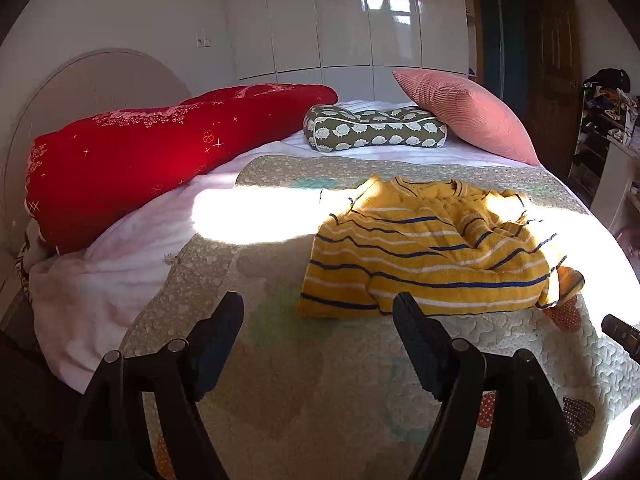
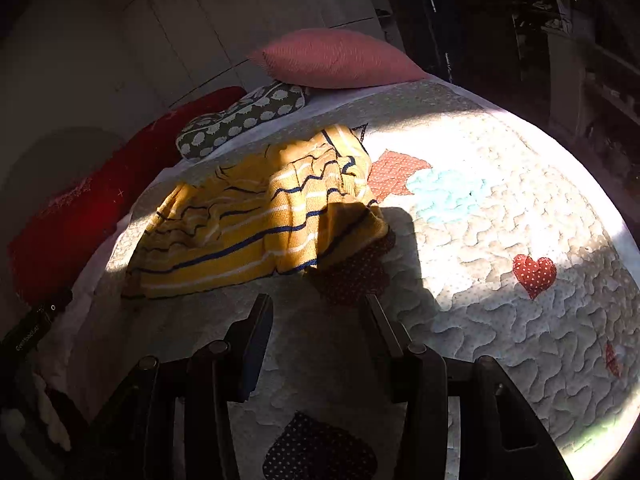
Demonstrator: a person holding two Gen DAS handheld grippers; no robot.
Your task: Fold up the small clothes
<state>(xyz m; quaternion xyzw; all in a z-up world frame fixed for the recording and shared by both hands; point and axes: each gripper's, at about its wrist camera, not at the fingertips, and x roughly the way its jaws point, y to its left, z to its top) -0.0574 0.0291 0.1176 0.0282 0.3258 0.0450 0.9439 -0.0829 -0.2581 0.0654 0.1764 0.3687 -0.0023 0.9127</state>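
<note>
While both grippers' fingers gape (holding nothing), only left view shows sweater (image 1: 428, 248) neckline.

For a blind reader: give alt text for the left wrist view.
A crumpled yellow striped sweater lies on a quilted bed, just beyond the open left gripper. Behind it rest a red bolster, a green pillow and a pink cushion.

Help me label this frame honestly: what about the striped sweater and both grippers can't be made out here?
- Yellow striped sweater: its sleeves, bunched under its own folds in both views.
- Sweater's right edge, left wrist view: washed out by sun glare.
- Left gripper, open: in the right wrist view only a dark sliver shows at the left edge.
- Right gripper, open: cut off at the left wrist view's right edge.
</note>
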